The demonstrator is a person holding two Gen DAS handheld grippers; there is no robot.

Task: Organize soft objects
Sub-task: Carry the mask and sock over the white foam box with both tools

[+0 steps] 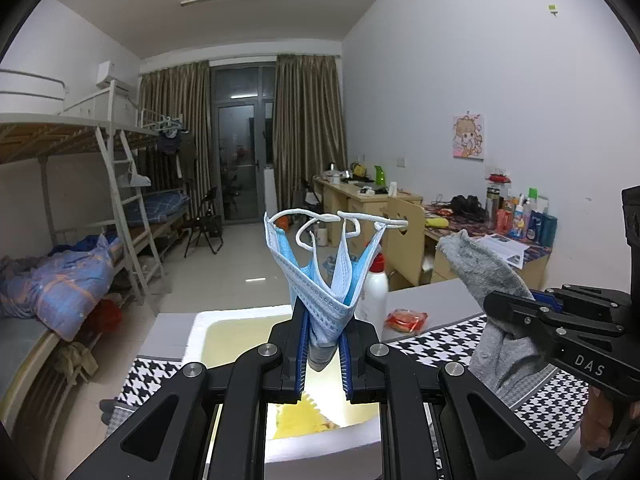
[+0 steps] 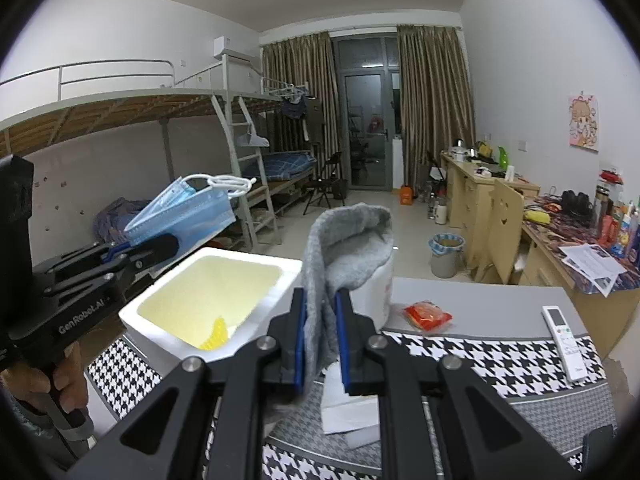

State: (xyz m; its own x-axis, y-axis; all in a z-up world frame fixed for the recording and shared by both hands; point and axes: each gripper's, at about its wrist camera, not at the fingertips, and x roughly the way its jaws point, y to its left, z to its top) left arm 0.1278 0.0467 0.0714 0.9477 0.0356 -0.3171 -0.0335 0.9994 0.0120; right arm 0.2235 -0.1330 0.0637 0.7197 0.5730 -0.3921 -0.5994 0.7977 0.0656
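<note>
In the left wrist view, the left tool (image 1: 324, 354) fills the lower centre, clamped on a bunch of blue face masks (image 1: 320, 276) that fan upward, their white ear loops curling at mid-frame. Below them sits a white foam box (image 1: 200, 328) with a yellowish inside. At the right edge the right tool (image 1: 516, 312) pinches a grey sock (image 1: 484, 276) above the houndstooth-covered worktop (image 1: 436, 338).

In the right wrist view, the right tool (image 2: 322, 344) at lower centre is clamped on the grey sock (image 2: 348, 236), which stands up and flops over. At the left, a hand (image 2: 60, 380) holds the left tool (image 2: 154, 246), closed on the face masks (image 2: 188, 210) above the foam box (image 2: 168, 336). A remote control (image 2: 564, 340) lies on the worktop (image 2: 480, 356) at right.
</note>
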